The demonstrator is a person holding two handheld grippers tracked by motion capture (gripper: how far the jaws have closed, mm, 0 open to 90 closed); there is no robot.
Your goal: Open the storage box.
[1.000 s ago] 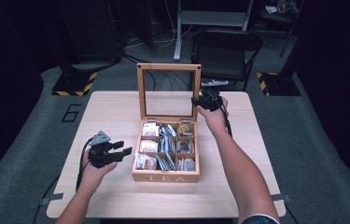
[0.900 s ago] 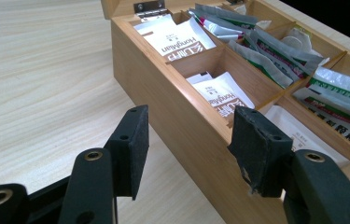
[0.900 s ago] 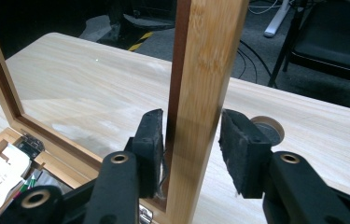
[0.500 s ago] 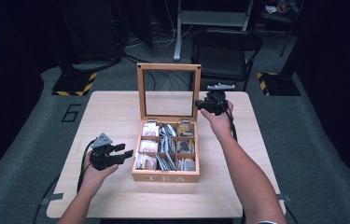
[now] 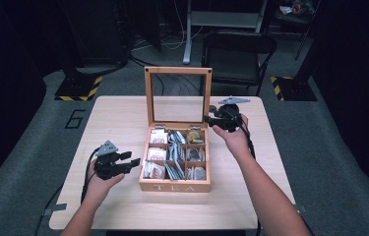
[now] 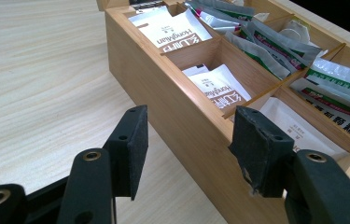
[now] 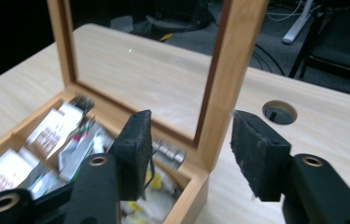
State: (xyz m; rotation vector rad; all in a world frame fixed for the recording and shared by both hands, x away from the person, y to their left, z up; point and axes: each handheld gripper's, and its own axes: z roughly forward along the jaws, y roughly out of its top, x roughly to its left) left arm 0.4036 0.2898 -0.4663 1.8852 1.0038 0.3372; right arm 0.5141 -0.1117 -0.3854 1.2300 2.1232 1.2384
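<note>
A wooden box marked TEA [image 5: 174, 186] stands mid-table, its glass-paned lid [image 5: 177, 70] raised upright. Its compartments hold white and silver tea sachets [image 6: 172, 28]. My left gripper [image 5: 130, 158] lies just left of the box. In the left gripper view it [image 6: 189, 135] is open, and the box's side wall [image 6: 182, 126] runs between the pads without touching them. My right gripper [image 5: 210, 119] sits at the lid's right edge. Its jaws have just been opening. In the right gripper view it [image 7: 189, 140] stands open, with the lid's right post [image 7: 226, 70] between the pads and a gap on both sides.
The light wooden table [image 5: 123, 113] has a round cable hole [image 7: 280, 112] right of the box. A black chair [image 5: 238, 46] stands behind the far edge. Cables trail from both grippers toward the near edge. Striped floor bases [image 5: 78, 91] sit beyond the table.
My right gripper has shifted a little to the right and toward me along the lid's right edge, and its jaws stand wider. The left gripper and the lid have stayed put.
</note>
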